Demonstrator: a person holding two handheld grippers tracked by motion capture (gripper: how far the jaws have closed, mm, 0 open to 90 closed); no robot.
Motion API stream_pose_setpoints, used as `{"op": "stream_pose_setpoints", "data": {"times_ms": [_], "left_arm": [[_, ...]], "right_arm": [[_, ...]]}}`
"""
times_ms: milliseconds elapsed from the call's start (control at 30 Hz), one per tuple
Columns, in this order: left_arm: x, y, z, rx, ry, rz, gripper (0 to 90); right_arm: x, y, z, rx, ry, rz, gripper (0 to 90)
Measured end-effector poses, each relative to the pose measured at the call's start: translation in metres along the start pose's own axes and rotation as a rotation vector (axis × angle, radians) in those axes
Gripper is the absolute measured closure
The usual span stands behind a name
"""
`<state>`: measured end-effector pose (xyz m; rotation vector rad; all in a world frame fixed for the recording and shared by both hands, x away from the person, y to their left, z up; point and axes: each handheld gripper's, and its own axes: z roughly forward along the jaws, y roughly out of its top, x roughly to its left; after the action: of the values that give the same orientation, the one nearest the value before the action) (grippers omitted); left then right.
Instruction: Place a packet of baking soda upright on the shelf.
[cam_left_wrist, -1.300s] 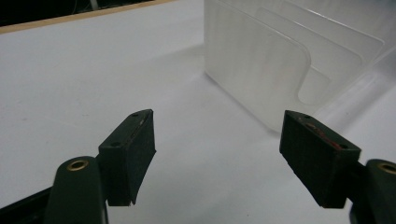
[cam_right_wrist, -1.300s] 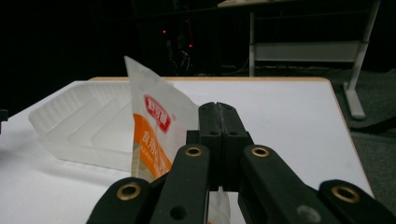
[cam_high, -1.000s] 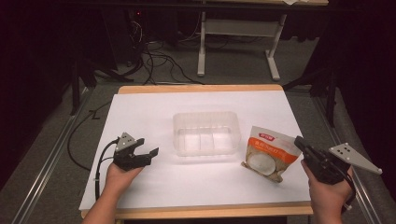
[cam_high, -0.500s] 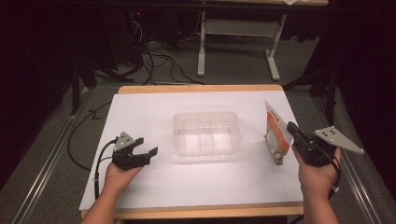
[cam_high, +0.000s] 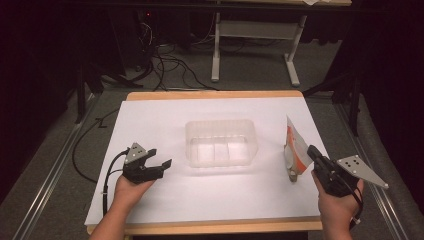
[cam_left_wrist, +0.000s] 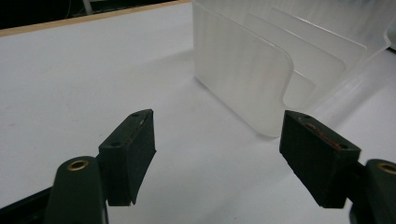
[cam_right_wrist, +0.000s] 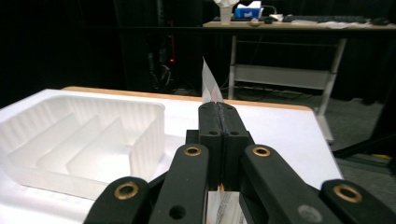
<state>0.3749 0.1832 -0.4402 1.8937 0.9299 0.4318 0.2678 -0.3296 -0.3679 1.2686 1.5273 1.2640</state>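
The right gripper (cam_high: 314, 154) has its fingers clenched on the pouch (cam_high: 294, 150), held on edge above the table (cam_high: 165, 112), long axis upright. The tray (cam_high: 221, 142) lies to its left, mid-table, probably its destination. Beyond, the left gripper (cam_left_wrist: 217, 149) rests with fingers released, nothing between them.

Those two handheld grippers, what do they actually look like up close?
Both are black. The left gripper has blocky rectangular jaws, brass-ringed holes, a grey three-cornered plate and a black trailing cable. The right gripper has the same grey plate, dotted with small holes. The forearms are bare, no sleeves.
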Motion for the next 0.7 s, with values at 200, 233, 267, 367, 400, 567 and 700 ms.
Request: {"op": "stream_pose_setpoints", "data": {"times_ms": [200,233,267,367,400,567,700], "left_arm": [[0.001,0.0,0.001,0.006,0.0,-0.003,27.2],[0.001,0.0,0.001,0.003,-0.002,0.0,27.2],[0.001,0.0,0.001,0.0,-0.003,0.001,27.3],[0.001,0.0,0.0,0.003,-0.006,0.002,27.3],[0.001,0.0,0.0,-0.002,-0.008,0.004,27.3],[0.003,0.0,0.0,-0.012,-0.011,0.001,27.2],[0.003,0.001,-0.001,-0.016,-0.014,0.016,27.2]], "right_arm": [[-0.002,-0.004,-0.003,0.006,-0.007,0.004,86.3],[-0.003,-0.005,-0.002,0.008,-0.005,0.001,84.6],[-0.003,-0.006,-0.002,0.012,-0.007,0.003,83.9],[-0.004,-0.008,0.0,0.013,0.004,0.013,81.1],[-0.004,-0.01,0.002,0.02,0.004,0.015,80.8],[-0.002,-0.018,0.01,0.057,0.012,0.018,72.9],[0.0,-0.024,0.017,0.089,-0.002,-0.007,66.3]]}}
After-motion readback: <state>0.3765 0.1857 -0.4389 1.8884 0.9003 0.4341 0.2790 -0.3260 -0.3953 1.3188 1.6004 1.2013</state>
